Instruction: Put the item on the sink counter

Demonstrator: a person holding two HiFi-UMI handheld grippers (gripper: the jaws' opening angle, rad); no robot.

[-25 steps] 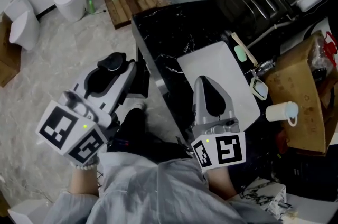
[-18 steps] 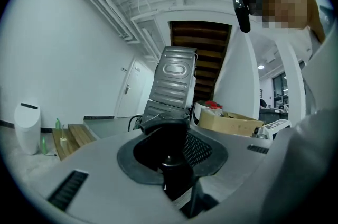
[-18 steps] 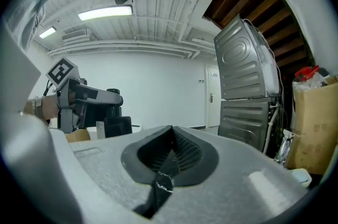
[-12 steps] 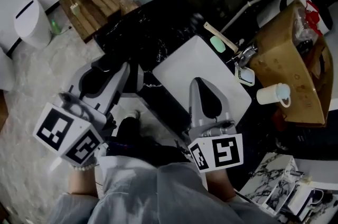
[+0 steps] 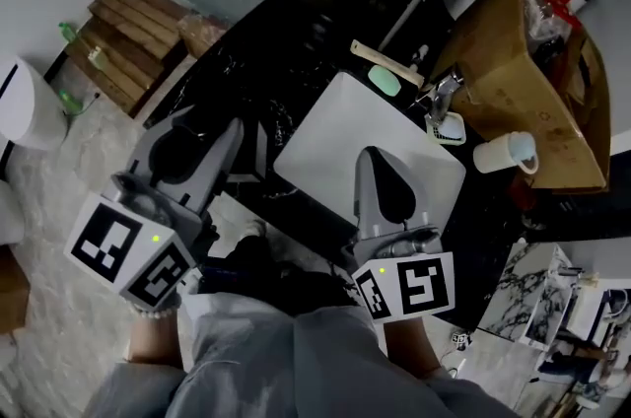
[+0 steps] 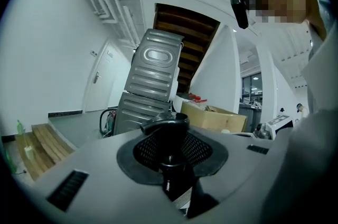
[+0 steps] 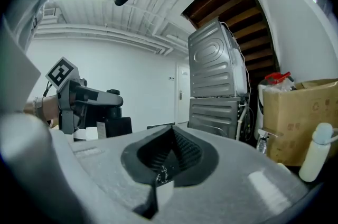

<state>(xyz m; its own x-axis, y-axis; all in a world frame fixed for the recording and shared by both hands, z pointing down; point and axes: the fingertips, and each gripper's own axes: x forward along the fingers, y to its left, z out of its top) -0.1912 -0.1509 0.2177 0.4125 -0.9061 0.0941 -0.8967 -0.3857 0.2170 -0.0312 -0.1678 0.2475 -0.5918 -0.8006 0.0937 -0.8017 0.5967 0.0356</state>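
while the left gripper clamps the black item at the sink counter's near edge, right gripper pinched together, empty, we judge: carry level onto bare counter beside the basin, then release.

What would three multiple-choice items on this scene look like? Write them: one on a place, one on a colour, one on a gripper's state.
1. The white mug stands:
A) in the white basin
B) beside the brown cardboard box
C) on wooden planks

2. The veined stone sink counter is:
A) black
B) white
C) green

3. The left gripper is:
A) open, empty
B) shut, empty
C) shut on a black bottle

Answers: B, the mug sits next to the box; A, the slab is dark with pale veins; C, the bottle stands clamped between its jaws.
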